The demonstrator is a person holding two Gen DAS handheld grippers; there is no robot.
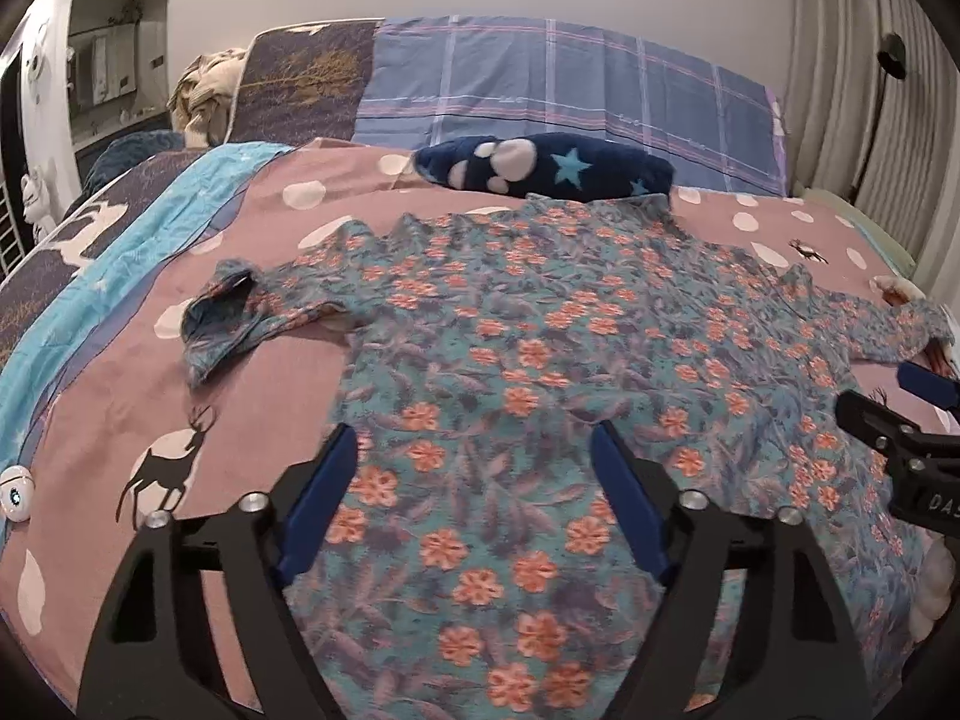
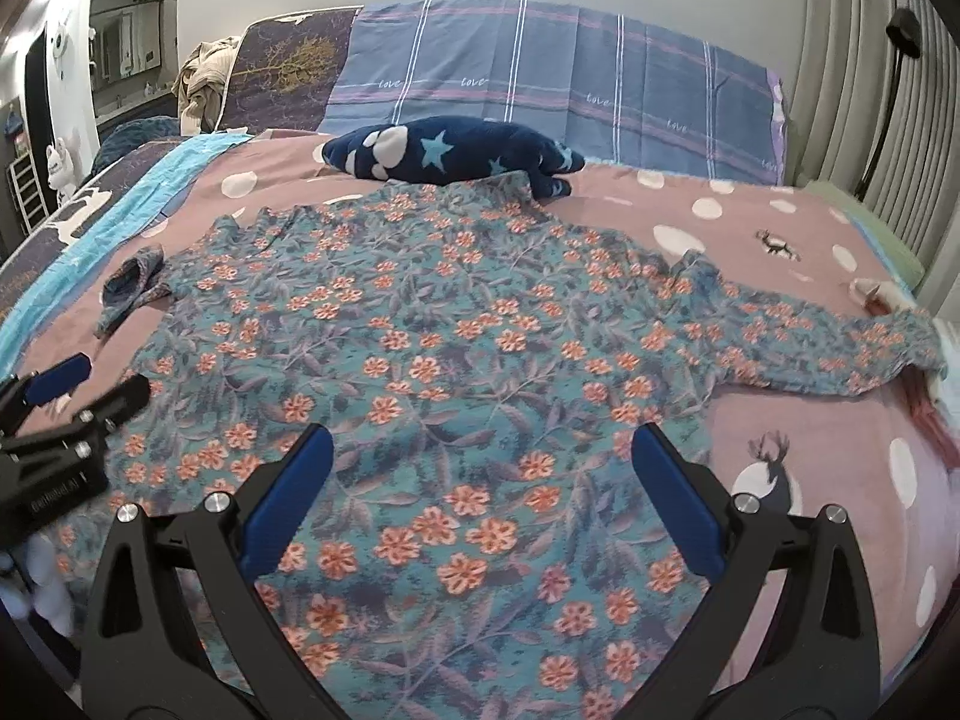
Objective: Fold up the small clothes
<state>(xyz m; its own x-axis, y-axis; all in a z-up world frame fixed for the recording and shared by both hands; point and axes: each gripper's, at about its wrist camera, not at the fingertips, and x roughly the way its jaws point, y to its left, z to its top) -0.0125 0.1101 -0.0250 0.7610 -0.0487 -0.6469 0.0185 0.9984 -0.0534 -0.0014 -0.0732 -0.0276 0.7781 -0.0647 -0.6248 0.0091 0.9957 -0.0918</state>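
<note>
Bedspread (image 1: 252, 396) bears floral garment (image 1: 540, 360) — near hem cut off.

On the pink dotted bedspread (image 2: 750, 222) lie a floral shirt (image 2: 456, 324) and navy pillow (image 2: 456, 150).

We see the left gripper (image 1: 474, 498) and right gripper (image 2: 480, 498) built alike: black angular frames with cut-out slots, silver screws, blue pads on the fingers (image 2: 288, 504), white lettering on the side.

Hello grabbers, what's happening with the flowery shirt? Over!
Left gripper and right gripper open, nothing held. Flowery shirt spread flat on the bedspread, unfolded. Starry navy cushion touching its far edge.
</note>
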